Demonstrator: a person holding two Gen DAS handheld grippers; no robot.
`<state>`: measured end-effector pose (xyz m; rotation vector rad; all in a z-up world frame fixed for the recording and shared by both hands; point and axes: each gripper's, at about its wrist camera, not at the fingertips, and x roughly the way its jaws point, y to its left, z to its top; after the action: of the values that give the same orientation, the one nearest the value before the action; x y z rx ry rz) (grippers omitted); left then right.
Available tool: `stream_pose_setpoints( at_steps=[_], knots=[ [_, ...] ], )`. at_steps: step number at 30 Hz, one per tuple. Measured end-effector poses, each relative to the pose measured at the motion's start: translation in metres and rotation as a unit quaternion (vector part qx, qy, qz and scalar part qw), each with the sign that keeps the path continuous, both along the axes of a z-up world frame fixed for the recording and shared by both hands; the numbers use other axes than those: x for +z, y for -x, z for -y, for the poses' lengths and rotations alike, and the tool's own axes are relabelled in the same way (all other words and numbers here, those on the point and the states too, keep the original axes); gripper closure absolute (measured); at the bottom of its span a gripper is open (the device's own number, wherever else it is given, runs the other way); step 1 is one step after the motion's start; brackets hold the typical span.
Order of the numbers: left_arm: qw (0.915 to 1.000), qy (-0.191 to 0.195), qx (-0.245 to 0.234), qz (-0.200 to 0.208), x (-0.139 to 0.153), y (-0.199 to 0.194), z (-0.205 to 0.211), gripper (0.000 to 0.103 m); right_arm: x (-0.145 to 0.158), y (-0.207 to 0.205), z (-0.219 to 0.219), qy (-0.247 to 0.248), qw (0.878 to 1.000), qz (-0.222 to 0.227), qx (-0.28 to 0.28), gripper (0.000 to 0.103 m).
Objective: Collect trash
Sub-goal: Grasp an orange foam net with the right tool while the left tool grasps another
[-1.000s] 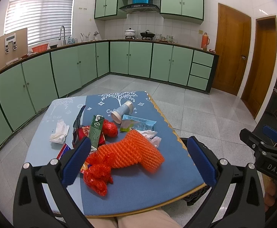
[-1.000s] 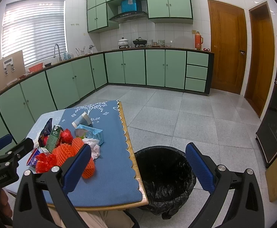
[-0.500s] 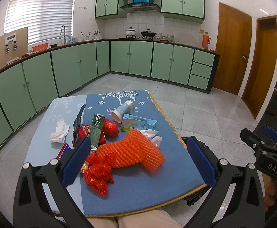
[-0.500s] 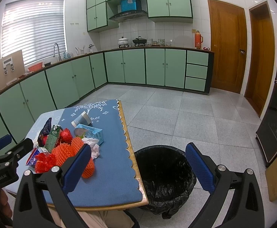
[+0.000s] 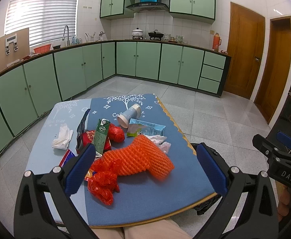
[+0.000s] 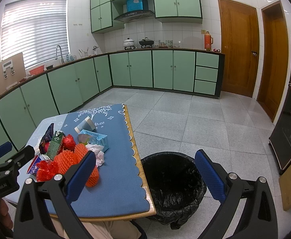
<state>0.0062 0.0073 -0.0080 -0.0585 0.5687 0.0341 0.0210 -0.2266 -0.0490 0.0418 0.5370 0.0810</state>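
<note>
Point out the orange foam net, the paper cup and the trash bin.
orange foam net (image 5: 137,159), left wrist view, middle of its mesh.
paper cup (image 5: 130,114), left wrist view, its side wall.
trash bin (image 6: 145,160), right wrist view, its left rim.

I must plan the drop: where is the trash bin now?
In the right wrist view, the trash bin stands on the floor by the table's right edge.

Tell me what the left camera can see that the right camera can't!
Only the left wrist view shows the crumpled white tissue lying apart on the pale side of the table. Only the right wrist view shows the whole trash bin with its black bag, on the floor beside the table. Both show the orange foam net, green carton, paper cup, and both open grippers: left gripper, right gripper.
</note>
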Motion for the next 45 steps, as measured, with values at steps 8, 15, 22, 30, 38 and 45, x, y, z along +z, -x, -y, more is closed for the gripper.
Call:
stream_pose_setpoints(
  at_steps=[8,15,22,30,38,45],
  knots=[
    [1.0000,0.003,0.009,0.000,-0.004,-0.002,-0.008,0.005,-0.004,-0.003,-0.002,0.000,1.000,-0.003,0.001,0.006],
    [0.9983,-0.008,0.058,-0.002,-0.015,-0.012,-0.044,0.005,-0.014,-0.019,-0.022,0.002,1.000,-0.004,0.026,0.006],
    [0.9939,-0.019,0.106,-0.022,-0.037,-0.022,-0.088,0.005,-0.035,-0.047,-0.061,-0.004,0.996,-0.016,0.083,0.012],
    [0.9936,-0.008,0.102,-0.047,-0.063,-0.032,-0.102,0.008,-0.087,-0.080,-0.105,0.006,0.985,-0.076,0.152,0.033],
    [0.9934,-0.001,0.091,-0.069,-0.080,-0.043,-0.101,0.020,-0.130,-0.096,-0.128,0.012,0.973,-0.141,0.185,0.058],
    [0.9940,0.002,0.084,-0.071,-0.084,-0.047,-0.097,0.020,-0.139,-0.098,-0.132,-0.002,0.964,-0.158,0.215,0.092]
  ],
)
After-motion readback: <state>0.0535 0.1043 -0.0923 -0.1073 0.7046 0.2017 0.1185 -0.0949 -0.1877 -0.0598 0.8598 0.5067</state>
